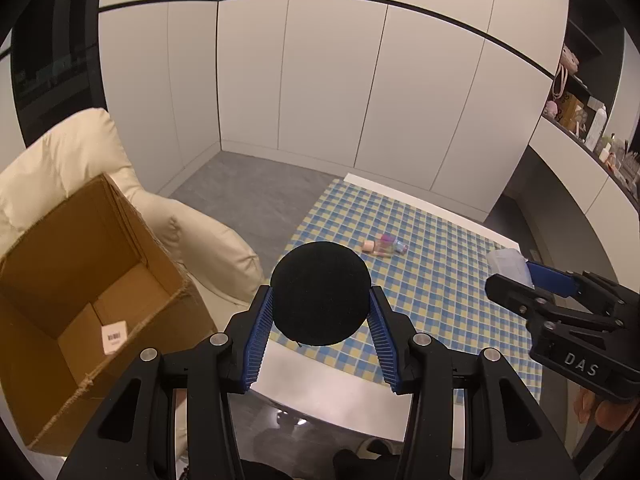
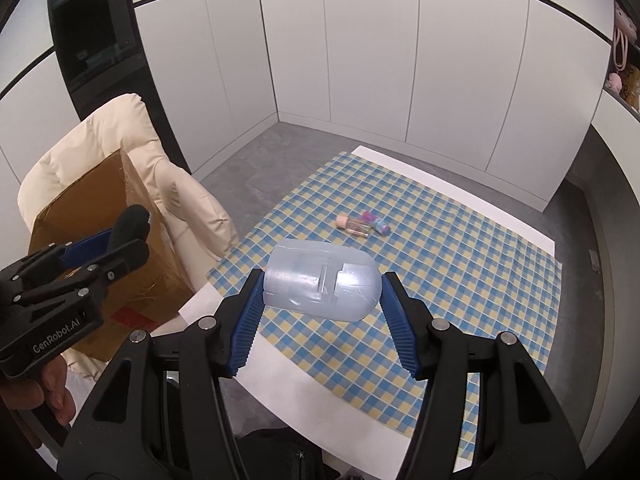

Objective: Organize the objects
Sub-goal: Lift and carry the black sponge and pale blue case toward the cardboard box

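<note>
My left gripper (image 1: 320, 300) is shut on a black foam ball (image 1: 320, 292) and holds it above the table's near left corner, beside the open cardboard box (image 1: 80, 280). My right gripper (image 2: 322, 284) is shut on a pale blue translucent plastic case (image 2: 320, 280), held above the checked cloth (image 2: 440, 260). It also shows in the left wrist view (image 1: 510, 266). The left gripper with the ball shows in the right wrist view (image 2: 128, 224). A small clear bottle with a pink cap (image 1: 378, 247) and a purple-and-blue tube (image 1: 396, 245) lie together on the cloth.
The box rests on a cream padded armchair (image 1: 192, 232) left of the white table (image 1: 340, 392). A label card (image 1: 114, 336) lies inside the box. White cupboard doors line the far walls. Shelves with clutter (image 1: 592, 124) stand at the right.
</note>
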`<move>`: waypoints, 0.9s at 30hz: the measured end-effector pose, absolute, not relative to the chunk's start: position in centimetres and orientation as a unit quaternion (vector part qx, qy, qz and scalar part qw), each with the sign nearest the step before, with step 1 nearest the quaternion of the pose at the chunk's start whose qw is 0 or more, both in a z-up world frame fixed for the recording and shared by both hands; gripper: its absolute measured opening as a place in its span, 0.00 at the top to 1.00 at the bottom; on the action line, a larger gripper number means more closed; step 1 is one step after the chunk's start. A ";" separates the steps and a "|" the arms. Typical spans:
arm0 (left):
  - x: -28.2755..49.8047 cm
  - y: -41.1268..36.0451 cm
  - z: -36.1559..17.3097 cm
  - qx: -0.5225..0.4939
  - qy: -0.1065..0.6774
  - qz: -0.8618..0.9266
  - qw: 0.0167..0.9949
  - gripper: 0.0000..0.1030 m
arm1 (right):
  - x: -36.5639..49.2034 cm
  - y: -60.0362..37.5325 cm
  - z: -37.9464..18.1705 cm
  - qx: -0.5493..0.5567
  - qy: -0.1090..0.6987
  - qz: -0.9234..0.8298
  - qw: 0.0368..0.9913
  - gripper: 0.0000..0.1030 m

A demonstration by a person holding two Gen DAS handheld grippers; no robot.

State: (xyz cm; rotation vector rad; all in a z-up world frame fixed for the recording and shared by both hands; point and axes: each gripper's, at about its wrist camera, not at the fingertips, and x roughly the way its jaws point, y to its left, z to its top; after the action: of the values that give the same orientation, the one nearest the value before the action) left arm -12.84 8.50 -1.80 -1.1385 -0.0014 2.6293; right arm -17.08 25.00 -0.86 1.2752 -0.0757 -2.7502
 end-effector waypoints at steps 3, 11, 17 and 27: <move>-12.6 8.2 -1.6 -0.389 0.002 0.911 0.136 0.54 | -17.3 24.6 -0.9 0.420 -0.029 -0.905 0.061 0.41; -12.5 6.6 -1.5 -0.386 -0.003 0.914 0.121 0.54 | -17.9 22.9 -0.7 0.417 -0.031 -0.906 0.071 0.41; -12.7 5.2 -1.4 -0.386 -0.009 0.916 0.109 0.54 | -18.3 21.5 -0.7 0.414 -0.028 -0.907 0.076 0.41; -12.8 2.5 -1.4 -0.385 -0.021 0.919 0.084 0.54 | -18.8 19.0 -0.4 0.410 -0.021 -0.907 0.089 0.41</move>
State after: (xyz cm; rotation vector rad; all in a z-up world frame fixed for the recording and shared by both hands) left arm -12.75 2.50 -1.42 -1.1492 -0.0629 2.7416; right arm -18.77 19.00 -0.36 1.2204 -0.0622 -2.6986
